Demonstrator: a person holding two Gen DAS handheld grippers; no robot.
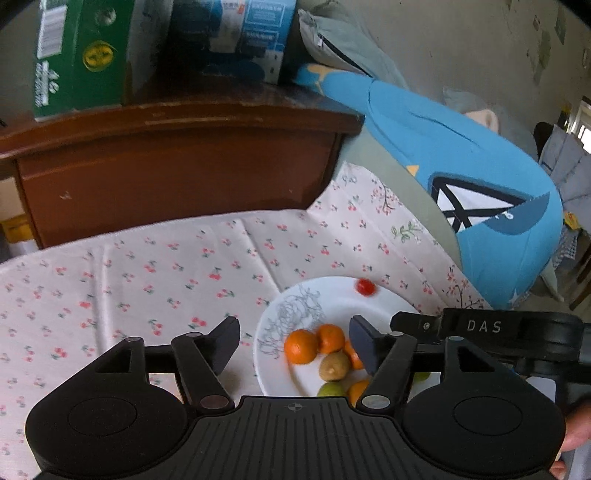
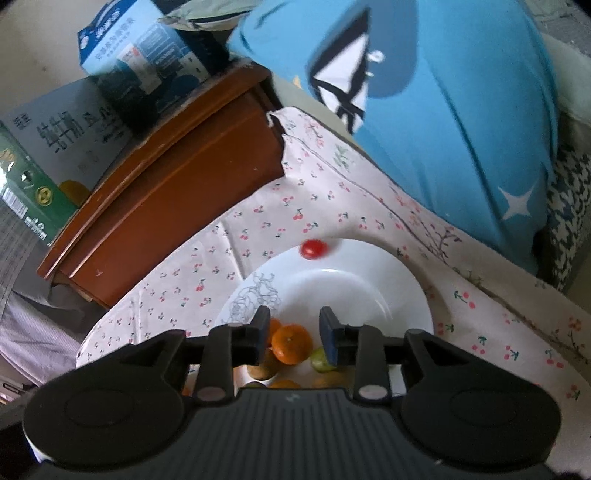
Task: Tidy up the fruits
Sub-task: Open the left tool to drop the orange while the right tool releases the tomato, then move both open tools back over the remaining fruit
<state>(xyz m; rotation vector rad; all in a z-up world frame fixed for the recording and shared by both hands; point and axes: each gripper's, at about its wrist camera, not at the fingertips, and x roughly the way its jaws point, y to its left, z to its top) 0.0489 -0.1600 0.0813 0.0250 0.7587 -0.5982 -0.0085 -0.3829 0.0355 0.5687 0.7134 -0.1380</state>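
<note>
the white plate (image 1: 384, 306) with a grey line drawing on its rim sits on the cherry-print tablecloth (image 1: 147, 273) near the table's far right corner, just beside the blue shark-shaped cushion (image 1: 461, 158); a cherry tomato (image 1: 365, 287) lies alone on the plate's far rim, well apart from the rest of the fruit; the other fruit is bunched at the near side of the plate: two mandarins (image 1: 301, 346) touching each other, a brown kiwi (image 1: 334, 365) just in front of them, a green fruit (image 1: 331, 389) at the near rim, and more orange pieces partly hidden behind the claw fingers.

the left claw (image 1: 293, 338) hangs over the plate's left edge with its fingers spread wide and nothing between them; its left finger is over the cloth, its right finger over the fruit pile.

the right claw (image 2: 293, 328) hangs over the near part of the plate (image 2: 369, 291), fingers spread; a mandarin (image 2: 291, 343) shows in the gap between them, lower down, and i cannot tell whether the pads touch it; a green fruit (image 2: 319, 360) lies beside the right finger and a kiwi (image 2: 264, 365) under the left one; the tomato (image 2: 313, 248) sits on the far rim.

beyond the table's far edge stands a brown wooden cabinet (image 1: 177, 162) carrying a green carton (image 1: 81, 55) and a blue box (image 1: 240, 33).
</note>
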